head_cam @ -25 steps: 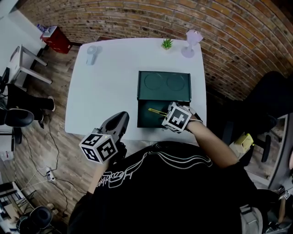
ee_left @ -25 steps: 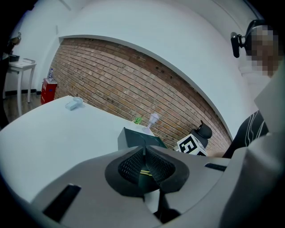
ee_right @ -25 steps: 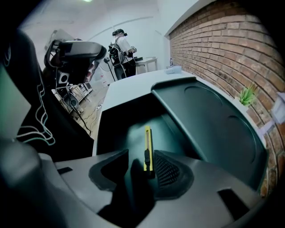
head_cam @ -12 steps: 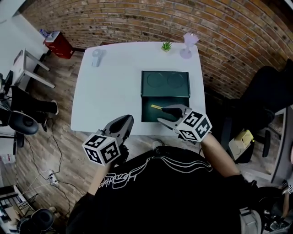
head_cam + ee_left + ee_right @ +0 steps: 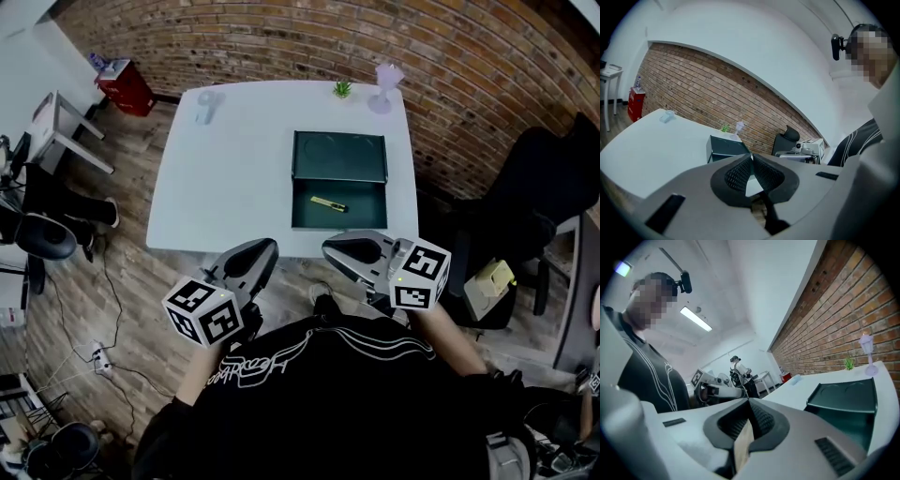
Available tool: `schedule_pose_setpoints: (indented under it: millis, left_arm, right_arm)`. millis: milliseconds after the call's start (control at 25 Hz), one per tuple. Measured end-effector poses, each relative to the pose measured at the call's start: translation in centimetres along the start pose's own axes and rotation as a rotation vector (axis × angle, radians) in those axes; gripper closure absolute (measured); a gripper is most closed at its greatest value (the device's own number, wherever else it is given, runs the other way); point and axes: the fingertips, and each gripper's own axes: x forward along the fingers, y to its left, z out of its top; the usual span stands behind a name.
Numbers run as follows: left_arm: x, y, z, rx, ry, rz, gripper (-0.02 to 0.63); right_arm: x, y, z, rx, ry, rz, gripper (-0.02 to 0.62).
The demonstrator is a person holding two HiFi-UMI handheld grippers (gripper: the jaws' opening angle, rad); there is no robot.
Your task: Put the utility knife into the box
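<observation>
A yellow utility knife [image 5: 328, 203] lies inside the open dark green box [image 5: 307, 208] on the white table [image 5: 234, 178]; the box's lid [image 5: 339, 156] lies flat behind it. My right gripper [image 5: 330, 249] is shut and empty, held off the table's near edge, close to the person's body. My left gripper [image 5: 265, 247] is beside it, also shut with nothing in it. In the left gripper view its pads [image 5: 740, 171] meet, with the box [image 5: 723, 147] beyond. In the right gripper view the jaws are together [image 5: 748, 402], with the box [image 5: 848, 401] to the right.
At the table's far edge stand a small green plant [image 5: 342, 89], a pale purple goblet-shaped thing [image 5: 385, 86] and a light blue item [image 5: 206, 105]. A black chair [image 5: 553, 206] is at the right, and a red container [image 5: 125, 86] sits on the wooden floor at the left.
My right gripper pulled back from the box toward the body and its jaws closed; the knife stays lying in the box. The left gripper barely moved.
</observation>
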Motion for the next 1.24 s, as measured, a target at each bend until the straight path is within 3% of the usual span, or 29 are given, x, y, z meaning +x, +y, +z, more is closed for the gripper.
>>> schedule_pose_setpoints:
  millis: [480,800,1240]
  left_arm:
    - [-1.6,-4.3,-1.4,0.073,-0.010,-0.079,0.565]
    - [-1.2,-6.2,-2.0,0.108,0.005,-0.110,0.565]
    - [-0.6,-6.1,-2.2,0.114,0.021,-0.103,0.565]
  right_arm:
    - [-3.0,4.7,-0.2,-0.023,-0.072,-0.042,0.592]
    - [-4.9,4.9,-1.2,-0.042,-0.057,-0.099,0.592]
    - [-4.8,4.3,-1.1,-0.070,-0.034,-0.112,0.592]
